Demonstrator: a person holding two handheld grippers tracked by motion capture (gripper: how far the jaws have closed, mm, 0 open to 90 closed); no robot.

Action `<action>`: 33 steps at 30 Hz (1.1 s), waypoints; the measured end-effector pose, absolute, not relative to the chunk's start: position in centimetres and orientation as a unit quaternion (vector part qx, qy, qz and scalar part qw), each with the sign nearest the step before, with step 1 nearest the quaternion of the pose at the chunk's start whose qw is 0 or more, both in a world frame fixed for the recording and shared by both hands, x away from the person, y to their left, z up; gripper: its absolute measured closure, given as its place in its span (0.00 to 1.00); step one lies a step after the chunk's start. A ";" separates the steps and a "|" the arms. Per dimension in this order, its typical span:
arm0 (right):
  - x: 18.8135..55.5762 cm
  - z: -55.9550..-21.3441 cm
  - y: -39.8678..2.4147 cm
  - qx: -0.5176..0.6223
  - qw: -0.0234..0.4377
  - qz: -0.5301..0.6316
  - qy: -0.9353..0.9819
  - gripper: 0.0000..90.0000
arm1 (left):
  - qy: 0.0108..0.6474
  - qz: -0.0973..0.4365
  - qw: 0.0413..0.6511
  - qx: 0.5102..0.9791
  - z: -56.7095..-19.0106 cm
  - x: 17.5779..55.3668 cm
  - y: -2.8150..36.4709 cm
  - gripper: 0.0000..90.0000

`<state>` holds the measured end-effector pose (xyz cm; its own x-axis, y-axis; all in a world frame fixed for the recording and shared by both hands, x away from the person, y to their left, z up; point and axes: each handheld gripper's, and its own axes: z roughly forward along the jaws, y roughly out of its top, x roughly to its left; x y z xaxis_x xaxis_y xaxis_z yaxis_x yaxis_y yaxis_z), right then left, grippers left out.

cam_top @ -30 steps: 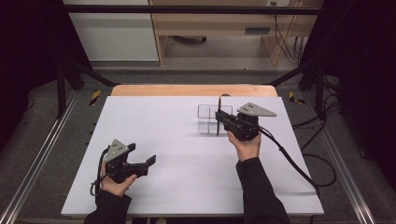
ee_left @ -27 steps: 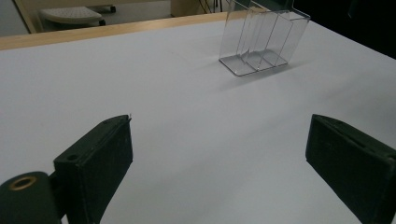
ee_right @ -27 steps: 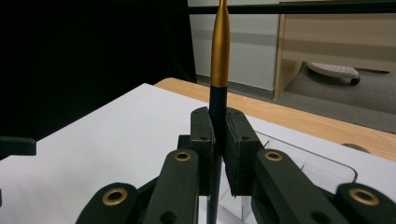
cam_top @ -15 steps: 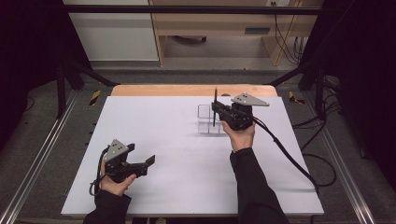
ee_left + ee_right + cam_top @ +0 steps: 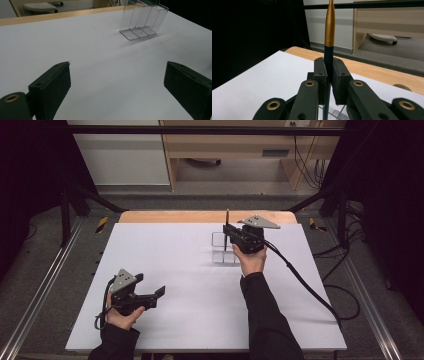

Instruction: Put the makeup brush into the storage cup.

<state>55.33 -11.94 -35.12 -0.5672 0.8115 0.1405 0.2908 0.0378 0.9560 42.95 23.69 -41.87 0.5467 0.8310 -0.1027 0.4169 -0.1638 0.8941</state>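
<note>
A slim pen with a gold upper part and a dark barrel stands upright. My right gripper is shut on its barrel, the pads pressing from both sides. The pen hangs over a clear plastic organiser with several compartments at the table's far middle. Whether its lower end is inside a compartment I cannot tell. The organiser stands far ahead of my left gripper. That left gripper rests open at the near left with nothing between its jaws.
The white tabletop ends in a wooden strip at the far edge. A black cable trails from the right gripper across the table's right side. Metal frame rails run along both sides.
My right gripper has carried the upright pen toward the far edge and slightly left, over the organiser. The left gripper has stayed in place.
</note>
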 end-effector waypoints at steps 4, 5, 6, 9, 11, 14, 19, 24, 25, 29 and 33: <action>55.8 -35.0 -12.0 0.410 0.235 0.567 0.675 0.93 | 0.426 0.213 0.486 0.733 -41.9 43.0 23.7 0.07; 56.0 -34.9 -12.0 0.411 0.236 0.566 0.674 0.93 | 0.426 0.213 0.485 0.733 -41.9 43.0 23.7 0.07; 56.1 -34.9 -12.0 0.412 0.237 0.565 0.674 0.93 | 0.426 0.213 0.485 0.733 -41.9 43.0 23.7 0.07; 56.5 -34.9 -12.0 0.415 0.240 0.565 0.672 0.93 | 0.426 0.214 0.483 0.734 -41.9 43.0 23.7 0.07; 56.7 -34.9 -12.0 0.417 0.240 0.565 0.670 0.93 | 0.425 0.213 0.484 0.735 -41.9 43.0 23.6 0.07; 57.2 -34.9 -12.0 0.419 0.239 0.567 0.668 0.93 | 0.424 0.212 0.483 0.736 -41.9 43.0 23.6 0.07; 57.7 -35.0 -11.5 0.420 0.242 0.565 0.668 0.93 | 0.422 0.210 0.482 0.738 -42.0 43.0 23.3 0.07; 58.1 -35.0 -11.3 0.421 0.239 0.568 0.665 0.93 | 0.416 0.208 0.481 0.743 -42.1 43.0 23.0 0.07; 58.3 -35.1 -11.2 0.422 0.239 0.568 0.665 0.93 | 0.417 0.208 0.480 0.743 -42.1 43.0 23.0 0.07; 58.9 -35.3 -10.9 0.424 0.238 0.567 0.665 0.93 | 0.416 0.209 0.480 0.743 -42.1 43.0 23.0 0.07; 59.4 -35.6 -10.6 0.428 0.238 0.566 0.663 0.93 | 0.416 0.209 0.482 0.742 -42.0 43.0 23.1 0.07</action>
<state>59.37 -10.63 -35.61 -0.5210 0.8366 0.1693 0.2982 -0.0075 0.9545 42.98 23.15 -42.01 0.5656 0.8197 -0.0909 0.4160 -0.1883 0.8896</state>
